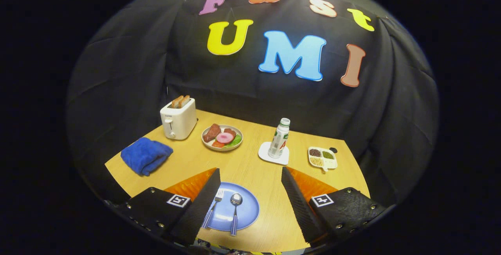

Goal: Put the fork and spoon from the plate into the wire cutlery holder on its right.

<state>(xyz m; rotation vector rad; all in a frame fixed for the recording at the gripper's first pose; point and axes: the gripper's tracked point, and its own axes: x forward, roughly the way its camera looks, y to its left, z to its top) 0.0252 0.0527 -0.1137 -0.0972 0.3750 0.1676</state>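
A blue plate (247, 209) lies on the wooden table near its front edge, between my two fingers and closer to the left one. On it lie a fork (214, 204) and a spoon (235, 212) side by side, both with blue checked handles pointing toward me. The fork's handle runs along the left finger's inner edge. My gripper (250, 174) hangs above the table, open wide, with nothing between its black fingers (298, 204).
Beyond the plate stand a white toaster (178, 118) with bread, a plate of food (222, 137), a bottle (279, 138) on a white coaster and a small divided dish (323, 158). A folded blue cloth (145, 155) lies far left. Black cloth walls close the booth.
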